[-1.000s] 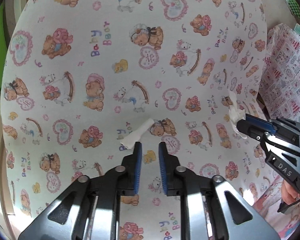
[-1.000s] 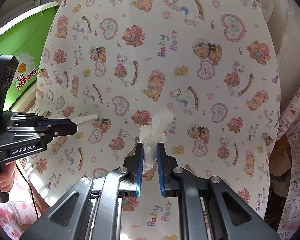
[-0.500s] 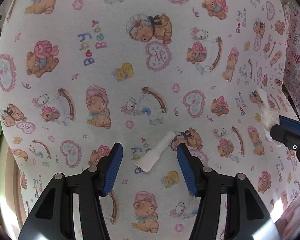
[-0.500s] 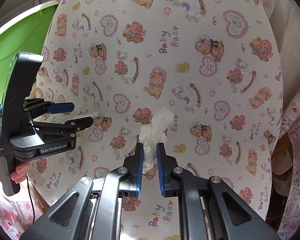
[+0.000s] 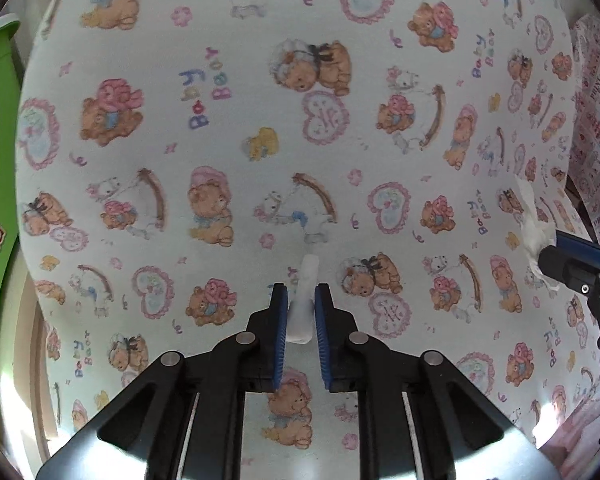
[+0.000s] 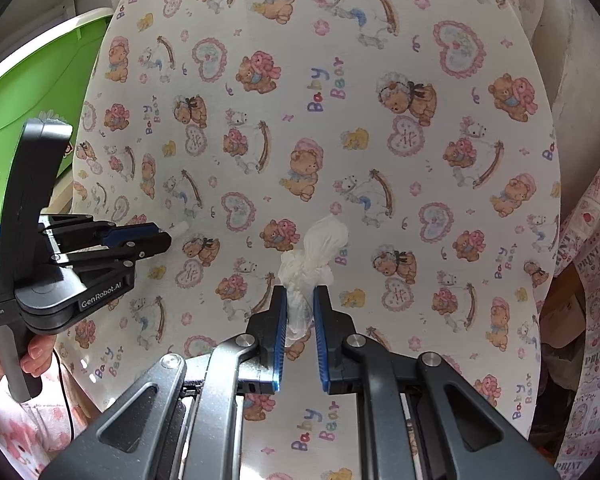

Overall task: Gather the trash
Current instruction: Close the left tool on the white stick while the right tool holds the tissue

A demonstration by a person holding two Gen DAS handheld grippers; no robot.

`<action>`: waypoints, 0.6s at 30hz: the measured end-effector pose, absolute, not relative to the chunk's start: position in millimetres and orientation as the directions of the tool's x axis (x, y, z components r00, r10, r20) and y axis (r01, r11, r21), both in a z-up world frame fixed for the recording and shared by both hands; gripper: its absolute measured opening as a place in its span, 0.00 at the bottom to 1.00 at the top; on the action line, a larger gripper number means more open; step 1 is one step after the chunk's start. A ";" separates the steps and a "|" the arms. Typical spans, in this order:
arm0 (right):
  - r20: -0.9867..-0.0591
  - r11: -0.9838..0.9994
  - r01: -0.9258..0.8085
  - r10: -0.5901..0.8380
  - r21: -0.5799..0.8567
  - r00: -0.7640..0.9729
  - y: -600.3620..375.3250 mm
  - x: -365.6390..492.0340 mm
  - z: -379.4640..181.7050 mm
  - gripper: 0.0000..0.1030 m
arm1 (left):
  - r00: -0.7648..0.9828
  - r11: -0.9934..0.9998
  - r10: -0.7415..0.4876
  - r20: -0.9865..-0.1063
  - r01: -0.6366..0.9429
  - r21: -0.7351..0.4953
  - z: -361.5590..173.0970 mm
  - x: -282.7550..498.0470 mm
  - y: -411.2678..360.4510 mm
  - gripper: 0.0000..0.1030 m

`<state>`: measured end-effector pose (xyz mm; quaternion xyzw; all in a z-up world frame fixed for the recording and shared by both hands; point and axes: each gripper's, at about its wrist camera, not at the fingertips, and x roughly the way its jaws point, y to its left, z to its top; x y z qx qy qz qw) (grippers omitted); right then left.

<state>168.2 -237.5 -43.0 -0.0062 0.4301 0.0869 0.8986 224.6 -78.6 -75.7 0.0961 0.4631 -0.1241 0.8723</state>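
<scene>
My left gripper (image 5: 301,300) is shut on a small rolled white paper scrap (image 5: 303,304) over the round table's teddy-bear cloth (image 5: 236,128). The scrap's tip pokes out past the fingers, also in the right wrist view (image 6: 180,227). My right gripper (image 6: 300,304) is shut on a crumpled white tissue (image 6: 316,256), which sticks up beyond the blue pads. The right gripper shows at the right edge of the left wrist view (image 5: 568,268) with the tissue (image 5: 534,232). The left gripper shows at the left of the right wrist view (image 6: 156,240).
A green plastic bin (image 6: 32,92) stands beyond the table's left edge. A pink printed cloth (image 6: 596,240) hangs at the right. A pale wall or column (image 6: 580,60) is at the back right. The bear cloth (image 6: 340,120) covers the whole table.
My left gripper opened wide around the paper scrap, moved forward and then shut on it. My right gripper has kept its hold on the tissue with little movement.
</scene>
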 end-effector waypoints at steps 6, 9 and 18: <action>-0.777 0.985 -0.165 0.144 0.052 0.613 -234.1 168.7 -44.3 0.14 | 0.488 0.967 -0.203 -0.849 0.235 -0.097 -64.6 210.1 -52.9 0.12; -0.777 0.984 -0.170 0.142 0.046 0.613 -232.8 167.7 -44.8 0.14 | 0.474 0.981 -0.123 -0.872 0.192 -0.035 -65.7 198.9 -46.0 0.12; -0.784 0.985 -0.170 0.128 0.029 0.607 -230.9 165.2 -48.7 0.14 | 0.413 0.984 -0.068 -0.908 0.181 0.009 -78.2 185.5 -49.6 0.13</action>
